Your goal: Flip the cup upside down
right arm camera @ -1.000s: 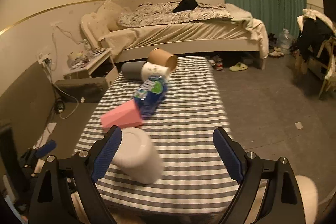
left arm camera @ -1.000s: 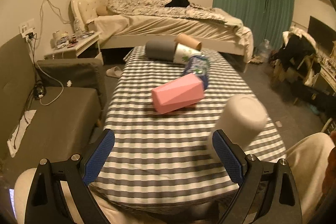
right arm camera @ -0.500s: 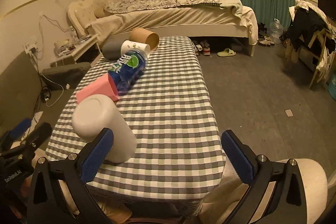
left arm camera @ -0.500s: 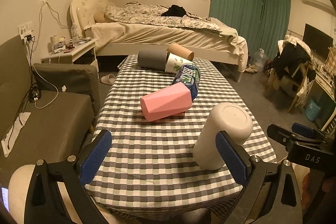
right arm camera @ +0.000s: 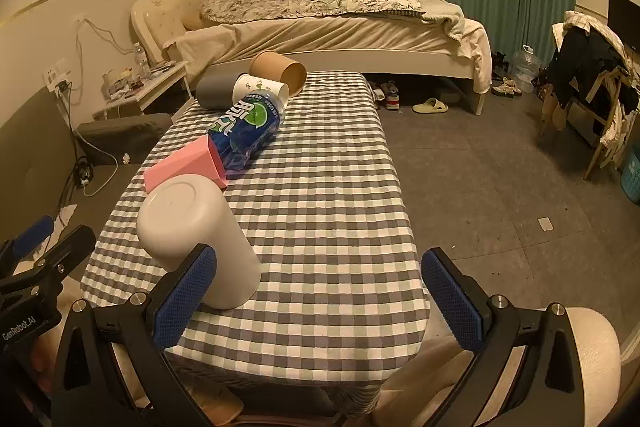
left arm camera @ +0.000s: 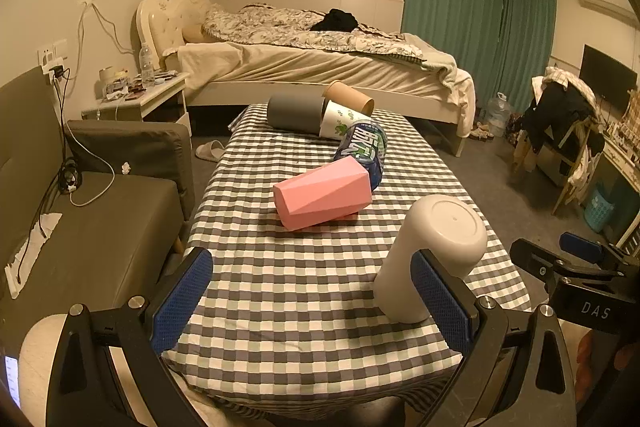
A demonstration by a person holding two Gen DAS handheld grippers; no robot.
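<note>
A tall white cup [left arm camera: 430, 255] stands upside down, base up, on the checked table [left arm camera: 304, 283] near its front right corner; it also shows in the right wrist view [right arm camera: 198, 239]. My left gripper [left arm camera: 312, 303] is open and empty, just in front of the table, with the cup behind its right finger. My right gripper [right arm camera: 318, 297] is open and empty, pulled back from the table, with the cup behind its left finger. A pink faceted cup [left arm camera: 322, 195] lies on its side mid-table.
A blue bottle [left arm camera: 362, 149], a white printed cup [left arm camera: 340, 121], a grey cup [left arm camera: 294, 113] and a brown paper cup [left arm camera: 348, 97] lie on their sides at the table's far end. A grey sofa [left arm camera: 88, 227] is left, a bed [left arm camera: 320, 67] behind.
A second ago the white cup was blurred and tilted above the table. Now it stands upside down on the table, and both grippers have drawn back from it.
</note>
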